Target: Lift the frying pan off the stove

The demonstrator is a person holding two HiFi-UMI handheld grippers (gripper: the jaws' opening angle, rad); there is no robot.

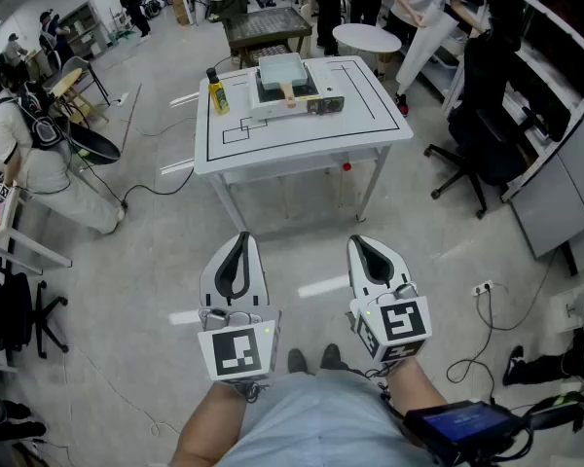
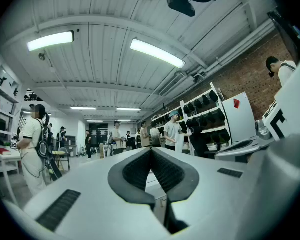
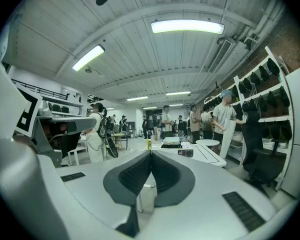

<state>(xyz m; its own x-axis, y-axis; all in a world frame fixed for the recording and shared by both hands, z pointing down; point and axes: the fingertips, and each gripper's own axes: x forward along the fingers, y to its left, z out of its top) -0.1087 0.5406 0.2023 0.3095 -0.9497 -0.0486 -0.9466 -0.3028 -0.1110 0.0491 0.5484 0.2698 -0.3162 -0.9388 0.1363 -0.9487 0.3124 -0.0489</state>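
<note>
Two claws closed, empty: left gripper [image 1: 240, 246], right gripper [image 1: 362, 249]. On stove [image 1: 321, 104], frying pan [image 1: 280, 70]: long axis near-far, handle toward person.

I see a white table [image 1: 302, 139] marked with black lines, standing on the grey floor [image 1: 127, 290]. A stove [image 1: 273, 103] sits near the table's far edge. Just left of the stove stands a yellow bottle [image 1: 217, 96], and just right of it lies a small dark box [image 1: 325, 105].
</note>
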